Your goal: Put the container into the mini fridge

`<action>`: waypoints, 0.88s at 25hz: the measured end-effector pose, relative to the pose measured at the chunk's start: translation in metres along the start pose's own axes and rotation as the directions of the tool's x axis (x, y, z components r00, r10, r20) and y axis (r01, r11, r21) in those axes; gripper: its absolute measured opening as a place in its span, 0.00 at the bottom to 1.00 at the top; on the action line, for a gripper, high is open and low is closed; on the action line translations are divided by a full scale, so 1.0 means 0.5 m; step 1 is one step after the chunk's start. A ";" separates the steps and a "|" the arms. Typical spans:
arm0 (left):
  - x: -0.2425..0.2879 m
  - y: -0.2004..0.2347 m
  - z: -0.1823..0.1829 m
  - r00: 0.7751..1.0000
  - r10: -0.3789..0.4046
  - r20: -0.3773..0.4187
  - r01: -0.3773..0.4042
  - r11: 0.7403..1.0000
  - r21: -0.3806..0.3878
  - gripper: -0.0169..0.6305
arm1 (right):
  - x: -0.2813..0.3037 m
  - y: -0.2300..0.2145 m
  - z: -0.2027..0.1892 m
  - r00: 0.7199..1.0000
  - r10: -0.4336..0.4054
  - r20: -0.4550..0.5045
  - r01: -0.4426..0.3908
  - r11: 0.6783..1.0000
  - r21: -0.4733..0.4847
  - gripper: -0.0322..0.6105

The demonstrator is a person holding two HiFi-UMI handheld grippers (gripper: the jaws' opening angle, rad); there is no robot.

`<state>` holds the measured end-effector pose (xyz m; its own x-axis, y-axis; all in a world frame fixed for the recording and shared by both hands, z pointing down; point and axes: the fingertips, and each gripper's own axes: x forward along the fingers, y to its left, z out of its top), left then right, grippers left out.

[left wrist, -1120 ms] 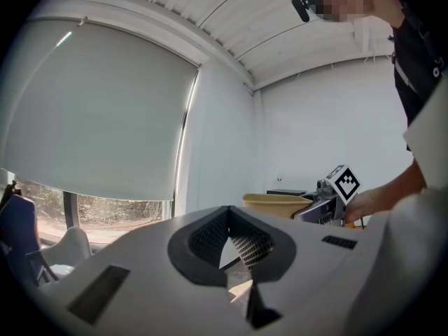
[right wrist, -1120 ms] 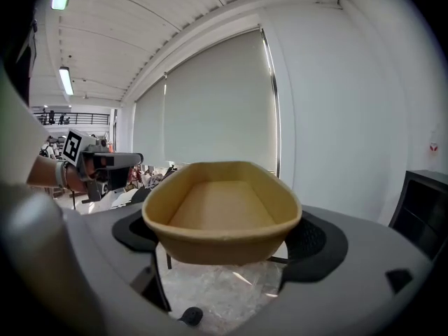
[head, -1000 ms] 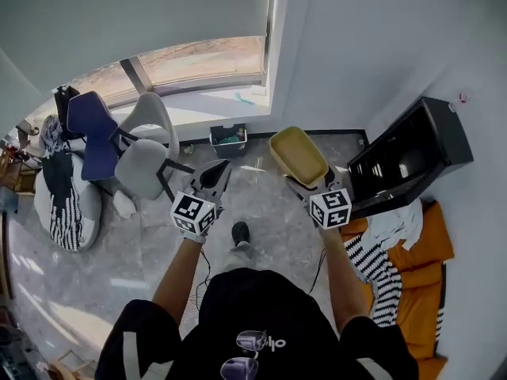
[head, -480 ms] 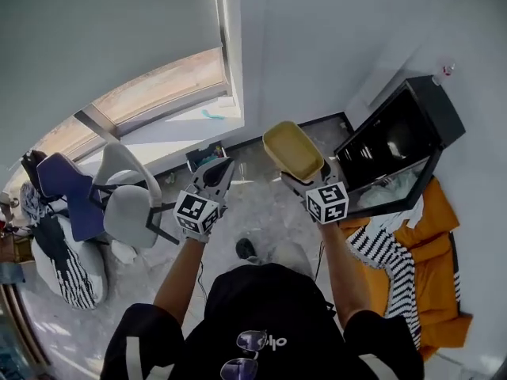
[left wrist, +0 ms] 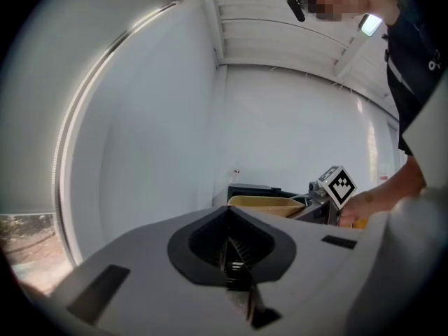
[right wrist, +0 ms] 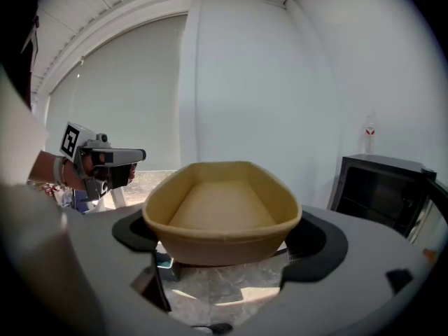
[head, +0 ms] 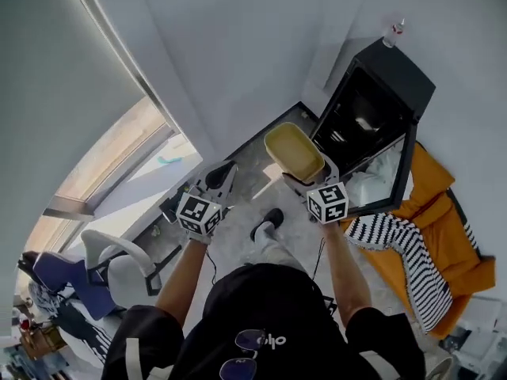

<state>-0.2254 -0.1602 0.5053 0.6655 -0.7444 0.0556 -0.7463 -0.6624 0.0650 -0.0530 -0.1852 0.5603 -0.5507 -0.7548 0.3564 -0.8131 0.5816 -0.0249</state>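
Both arms are stretched out forward at about the same height, elbows a bit bent, with the person standing on the marble floor (head: 238, 182). The right tool (head: 310, 182) is pinching the yellow container (head: 293, 150) by its near end, with one jaw on each side of the base. The tub sits level with its open side up, and it looks empty from the right gripper view. It's up in the air rather than resting on anything, just in front of the mini fridge (head: 379, 77) and outside it. The fridge is black, its door (head: 394, 182) is swung open, and the dark inside faces the container.

The left tool (left wrist: 234, 261) is pressed together with nothing between the jaws. It hangs beside the right one, a little apart, pointing roughly the same way. From its own camera you can see the container's rim and the marker cube (left wrist: 339, 185) of the other tool off to the right.

Other stuff around:
- a small bottle (head: 394, 32) standing on top of the fridge
- an orange blanket (head: 447, 212) and a black-and-white striped cloth (head: 400, 252) on the floor to the right of the fridge
- a white chair (head: 119, 266) and a blue chair (head: 49, 271) well off to the left by the window
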 end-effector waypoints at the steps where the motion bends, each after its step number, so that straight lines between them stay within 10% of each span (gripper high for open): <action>1: 0.048 0.008 0.005 1.000 -0.029 -0.004 0.029 1.000 0.004 0.04 | 0.009 -0.039 0.006 1.000 -0.025 0.007 0.025 1.000 0.011 0.88; 11: 0.465 0.012 0.051 0.959 -0.282 -0.021 0.283 0.959 0.035 0.04 | 0.045 -0.374 0.035 0.968 -0.249 0.020 0.247 0.964 0.095 0.88; 22: 0.660 -0.039 0.069 0.896 -0.441 -0.058 0.444 0.894 0.053 0.04 | 0.018 -0.513 0.027 0.925 -0.380 0.000 0.375 0.913 0.160 0.88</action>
<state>0.0085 -0.3959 0.4882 0.9259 -0.3695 0.0787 -0.3727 -0.9275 0.0300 0.1479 -0.3453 0.5573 -0.2000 -0.9193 0.3389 -0.9792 0.1990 -0.0381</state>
